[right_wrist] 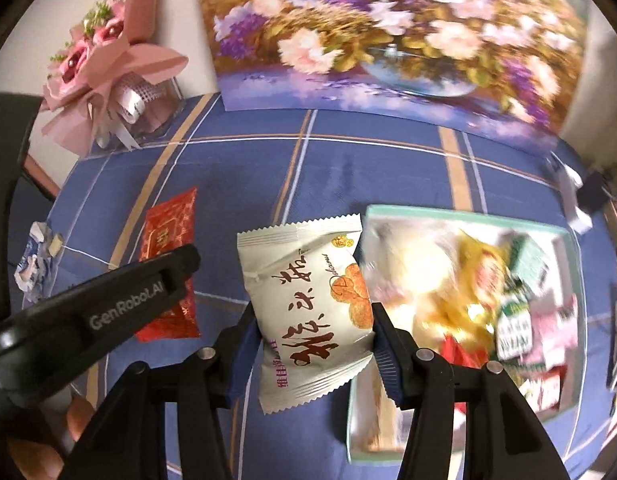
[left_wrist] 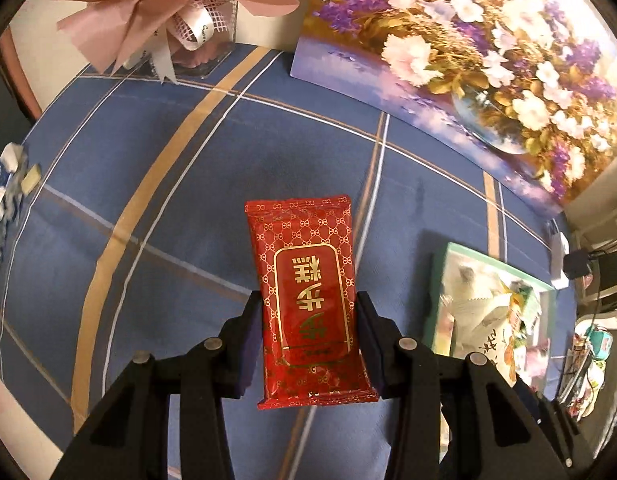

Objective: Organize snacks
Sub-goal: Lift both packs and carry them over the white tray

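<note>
Between the black jaws of the left gripper [left_wrist: 308, 344] a red foil snack packet with gold lettering [left_wrist: 308, 296] is pinched by its long sides, held above the blue plaid tablecloth [left_wrist: 148, 200]. Likewise the right gripper [right_wrist: 312, 344] clamps a white snack pouch with brown script [right_wrist: 308, 304]. Just right sits a pale green box [right_wrist: 460, 216] full of assorted snacks. Farther back a flower painting [right_wrist: 388, 40] leans beside a pink bouquet [right_wrist: 104, 64].
</note>
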Motion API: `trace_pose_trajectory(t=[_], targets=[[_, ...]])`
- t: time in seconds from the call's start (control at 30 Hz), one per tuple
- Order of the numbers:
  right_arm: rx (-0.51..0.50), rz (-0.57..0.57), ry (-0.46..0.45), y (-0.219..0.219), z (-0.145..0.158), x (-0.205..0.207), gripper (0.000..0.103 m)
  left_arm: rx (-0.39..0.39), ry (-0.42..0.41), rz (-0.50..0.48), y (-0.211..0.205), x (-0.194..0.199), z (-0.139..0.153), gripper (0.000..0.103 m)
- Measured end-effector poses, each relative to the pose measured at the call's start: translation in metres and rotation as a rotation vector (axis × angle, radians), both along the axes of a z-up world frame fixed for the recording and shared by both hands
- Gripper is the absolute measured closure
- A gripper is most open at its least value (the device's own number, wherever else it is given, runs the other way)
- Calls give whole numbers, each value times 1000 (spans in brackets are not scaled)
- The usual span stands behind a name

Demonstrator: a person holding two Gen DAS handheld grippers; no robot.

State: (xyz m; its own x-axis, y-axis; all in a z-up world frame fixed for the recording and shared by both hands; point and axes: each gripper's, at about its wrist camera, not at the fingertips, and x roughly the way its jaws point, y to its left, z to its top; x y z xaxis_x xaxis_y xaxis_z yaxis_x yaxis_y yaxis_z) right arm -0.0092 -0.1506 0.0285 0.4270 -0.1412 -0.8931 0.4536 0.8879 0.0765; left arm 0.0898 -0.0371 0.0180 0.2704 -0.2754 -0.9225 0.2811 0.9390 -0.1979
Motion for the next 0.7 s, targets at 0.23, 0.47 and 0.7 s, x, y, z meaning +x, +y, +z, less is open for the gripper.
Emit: trace_pose_trajectory(t=[0.23, 0.47, 0.7], targets=[[-10, -65, -8, 1, 7, -41, 47, -35, -10, 1, -2, -35, 11, 57], [8, -187, -26, -48, -1, -82, 47, -57, -11, -83, -33, -67, 8, 57], [77, -397, -20, -125, -22, -137, 47, -66, -20, -246, -96, -103, 1, 57]])
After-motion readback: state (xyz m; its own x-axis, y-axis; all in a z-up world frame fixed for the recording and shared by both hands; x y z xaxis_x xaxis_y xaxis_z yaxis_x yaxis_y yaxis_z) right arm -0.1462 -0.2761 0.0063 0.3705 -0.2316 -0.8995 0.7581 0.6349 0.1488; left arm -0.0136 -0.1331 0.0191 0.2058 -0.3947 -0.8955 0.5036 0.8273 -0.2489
